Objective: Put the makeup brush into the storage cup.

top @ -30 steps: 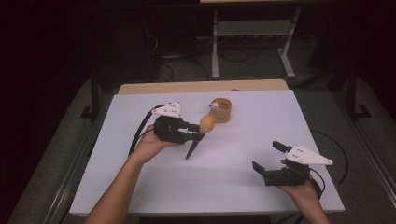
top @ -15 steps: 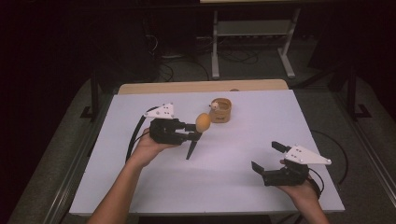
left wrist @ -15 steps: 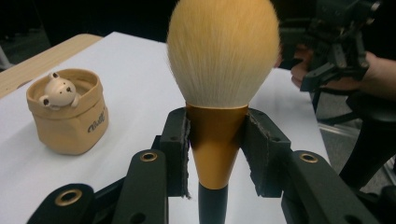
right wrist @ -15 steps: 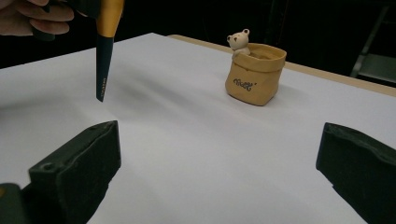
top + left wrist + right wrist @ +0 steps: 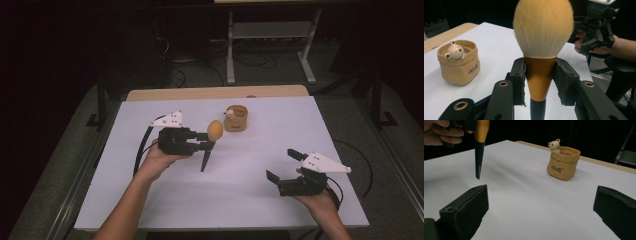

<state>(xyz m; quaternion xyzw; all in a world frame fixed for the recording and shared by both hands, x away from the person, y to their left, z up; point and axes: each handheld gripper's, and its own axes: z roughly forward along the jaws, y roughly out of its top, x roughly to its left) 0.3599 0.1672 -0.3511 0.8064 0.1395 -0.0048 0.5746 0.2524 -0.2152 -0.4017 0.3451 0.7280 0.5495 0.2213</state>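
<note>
Above the white worktop [image 5: 260, 195], the left tool [image 5: 206, 145] grips a makeup brush [image 5: 212, 137] by its gold ferrule, both jaws pressed against the metal. The brush is held off the surface, bristles up and dark handle pointing down. Just beyond it, toward the worktop's far edge, stands a tan pot [image 5: 236, 118] shaped like a sack, a small bear figure [image 5: 454, 50] peeking over its rim. The right tool [image 5: 284, 165] is held low near the front right corner, well apart from the brush, its jaws spread wide with nothing between them.
</note>
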